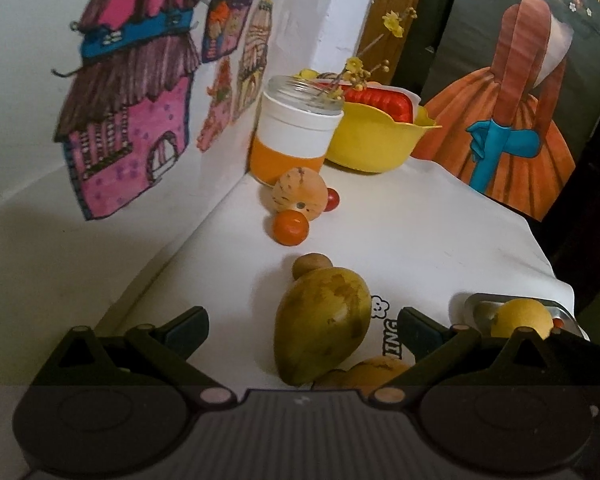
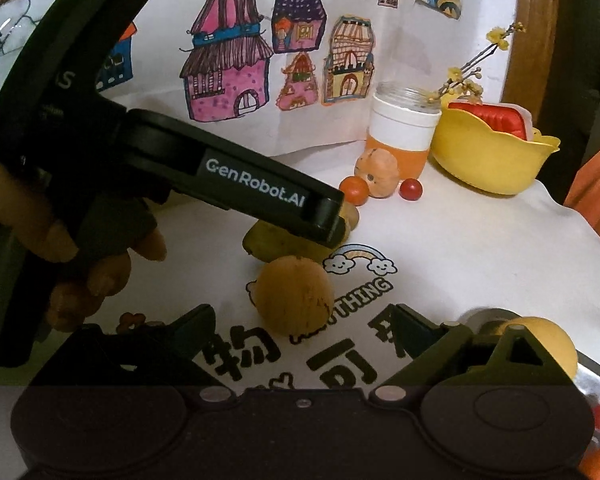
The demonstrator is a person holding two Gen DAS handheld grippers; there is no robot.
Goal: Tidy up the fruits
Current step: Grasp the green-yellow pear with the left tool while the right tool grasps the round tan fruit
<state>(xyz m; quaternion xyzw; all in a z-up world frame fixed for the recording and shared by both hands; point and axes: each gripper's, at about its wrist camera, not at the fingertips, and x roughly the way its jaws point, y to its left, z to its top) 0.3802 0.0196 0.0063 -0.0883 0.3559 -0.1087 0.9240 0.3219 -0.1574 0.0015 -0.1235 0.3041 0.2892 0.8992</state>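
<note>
Right now my left claw (image 1: pixel 300 330) is spread wide with nothing gripped, its tips on either side of the green mango (image 1: pixel 322 326), which lies on the white surface (image 1: pixel 420 240). My right claw (image 2: pixel 304 330) is also wide open and empty, with a round tan fruit (image 2: pixel 294 300) lying between its tips but not touched.

I judge the main risk to be the mango's smooth, tapered body: if I close off-centre near the narrow end, it could squirt out and roll into the small brown fruit (image 1: pixel 312 265) touching its far end, or into the tan fruit just beside it. Closing both claws at once could also make them collide, since they are so near each other.

Only the right view shows my left hand (image 2: pixel 80 264) and how the left claw's body covers most of the mango. Only the left view shows the mango's full shape. Both views show the metal tray (image 1: pixel 472 306) with a yellow fruit (image 1: pixel 522 318) in it, to the right of the mango.
</note>
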